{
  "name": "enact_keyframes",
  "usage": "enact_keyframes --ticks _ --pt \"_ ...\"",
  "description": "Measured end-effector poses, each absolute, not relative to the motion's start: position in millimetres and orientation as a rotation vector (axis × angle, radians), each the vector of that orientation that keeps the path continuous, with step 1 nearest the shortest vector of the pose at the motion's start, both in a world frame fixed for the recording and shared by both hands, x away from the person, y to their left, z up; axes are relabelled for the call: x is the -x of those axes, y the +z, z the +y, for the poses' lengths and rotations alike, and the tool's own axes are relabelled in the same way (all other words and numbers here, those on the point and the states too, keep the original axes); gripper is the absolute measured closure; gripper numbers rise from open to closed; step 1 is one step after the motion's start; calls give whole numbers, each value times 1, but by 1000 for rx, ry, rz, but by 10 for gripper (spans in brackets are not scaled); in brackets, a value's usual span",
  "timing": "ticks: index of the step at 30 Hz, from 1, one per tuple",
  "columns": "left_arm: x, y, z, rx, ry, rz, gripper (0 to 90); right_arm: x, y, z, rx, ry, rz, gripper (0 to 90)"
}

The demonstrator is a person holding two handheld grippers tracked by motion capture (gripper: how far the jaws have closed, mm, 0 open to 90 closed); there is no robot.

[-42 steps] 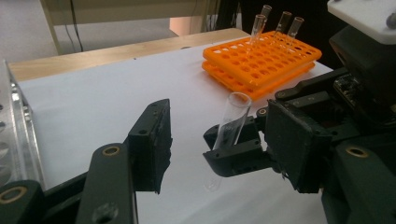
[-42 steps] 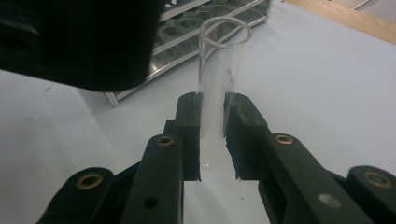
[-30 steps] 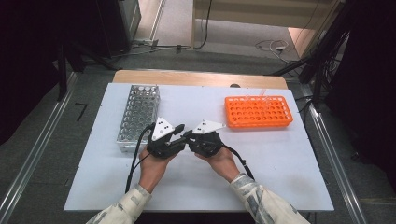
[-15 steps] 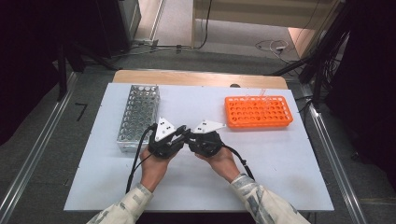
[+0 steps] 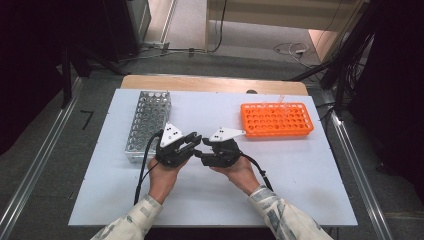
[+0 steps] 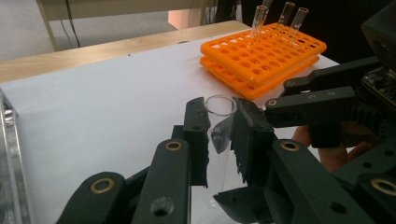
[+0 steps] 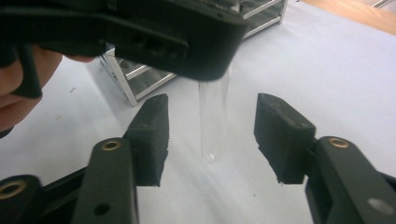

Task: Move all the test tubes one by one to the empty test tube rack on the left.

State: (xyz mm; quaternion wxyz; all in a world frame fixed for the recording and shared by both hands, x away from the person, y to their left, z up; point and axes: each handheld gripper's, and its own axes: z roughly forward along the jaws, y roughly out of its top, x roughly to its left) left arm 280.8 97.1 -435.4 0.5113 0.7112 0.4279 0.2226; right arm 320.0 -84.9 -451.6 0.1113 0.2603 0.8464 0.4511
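Clearly light, brittle and slick, the glass tube (image 6: pixel 219 122) sits clamped near its rim in the left gripper (image 6: pixel 219 133); the right gripper (image 7: pixel 211 133), fingers just spreading, flanks its bottom untouched.

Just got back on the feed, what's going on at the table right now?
A person is passing a clear test tube between grippers. The left gripper is clamped on it near the open top. The right gripper has just been opening, its pads apart on either side of the tube's lower end. The orange rack holds a few tubes; the metal rack stands at the left.
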Motion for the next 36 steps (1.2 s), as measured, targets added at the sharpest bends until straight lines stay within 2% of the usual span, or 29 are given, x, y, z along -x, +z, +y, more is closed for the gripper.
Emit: enact_keyframes --ticks 12,22,36 --pt "-286 -419 123 -1654 554 1081 758 -320 -448 -90 -792 1315 2510 251" --pt "-298 -403 159 -1575 599 1160 758 -322 -446 -100 -825 1304 2488 248" --pt "-304 -398 173 -1563 622 1196 757 -324 -445 -104 -843 1303 2474 248"
